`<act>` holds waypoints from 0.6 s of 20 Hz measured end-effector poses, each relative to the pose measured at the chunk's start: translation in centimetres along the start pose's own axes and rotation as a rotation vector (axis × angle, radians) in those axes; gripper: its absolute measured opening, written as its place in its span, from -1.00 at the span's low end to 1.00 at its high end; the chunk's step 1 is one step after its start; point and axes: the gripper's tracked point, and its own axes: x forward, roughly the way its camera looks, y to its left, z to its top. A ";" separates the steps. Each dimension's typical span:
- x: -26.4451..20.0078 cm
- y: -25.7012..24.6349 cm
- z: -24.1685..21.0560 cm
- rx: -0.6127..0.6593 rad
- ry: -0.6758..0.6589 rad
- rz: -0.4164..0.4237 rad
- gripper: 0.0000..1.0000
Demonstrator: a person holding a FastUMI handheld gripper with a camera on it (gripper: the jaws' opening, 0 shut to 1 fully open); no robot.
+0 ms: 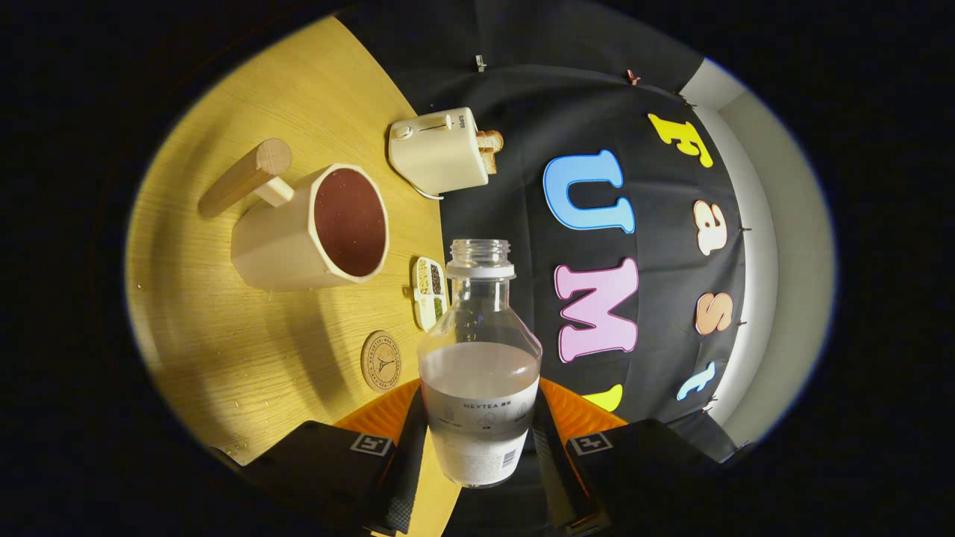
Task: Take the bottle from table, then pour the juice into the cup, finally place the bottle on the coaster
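1. Two fingers [406, 455] clamped on bottle [480, 358], one pressing each side of its lower body; gripper [477, 447] closed around it.
2. Bottle clear, cap off, mouth open, about half full of pale liquid; label band round its lower part.
3. Whole view rolled sideways, so table [224, 335] stands to one side of bottle and booth wall to the other; bottle lifted, away from the tabletop.
4. Cup [313, 231] on table beyond the fingers, cream, many-sided, with a thick wooden handle; dark reddish inside. Cannot tell whether that is liquid or lining.
5. Coaster [381, 361], round and brown with a printed ring, flat on table near its edge, closer to the fingers than the cup, just beside bottle's shoulder in view; bare, nothing on it.
6. Small tray [430, 292] with compartments of green and brown bits, at table edge between coaster and toaster, just beside bottle neck.
7. Toaster [440, 153], cream, farther along the same edge, bread [490, 149] poking from its slots.
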 end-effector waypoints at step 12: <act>0.6 0.3 0.8 -0.160 -0.037 0.007 0.41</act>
